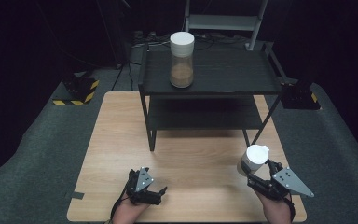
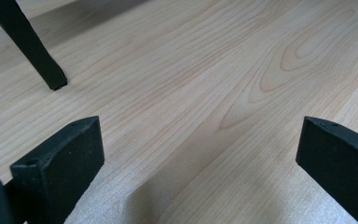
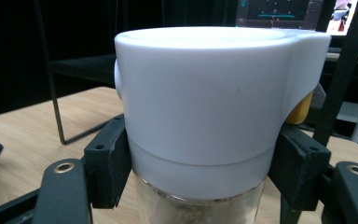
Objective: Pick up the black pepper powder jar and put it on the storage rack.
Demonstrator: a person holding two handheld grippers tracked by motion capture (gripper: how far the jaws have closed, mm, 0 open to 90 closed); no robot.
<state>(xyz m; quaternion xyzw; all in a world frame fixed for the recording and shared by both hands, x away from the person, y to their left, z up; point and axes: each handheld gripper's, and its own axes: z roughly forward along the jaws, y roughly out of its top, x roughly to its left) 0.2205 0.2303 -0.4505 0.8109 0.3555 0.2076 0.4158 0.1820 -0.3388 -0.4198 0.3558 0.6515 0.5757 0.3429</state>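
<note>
A clear jar with a white lid is held near the table's front right, with my right gripper shut on it just under the lid. In the right gripper view the jar sits between the two black fingers, and brownish contents show at the bottom. A second, taller jar with a white lid and brown contents stands on the top of the black shelf. My left gripper rests low over the wooden table at front left. It is open, with only bare wood between its fingers.
The black two-tier shelf stands on the far half of the table; one of its legs shows in the left gripper view. A lower shelf tier lies beneath the top. Dark carpet surrounds the table. A yellow-black striped base sits at far left.
</note>
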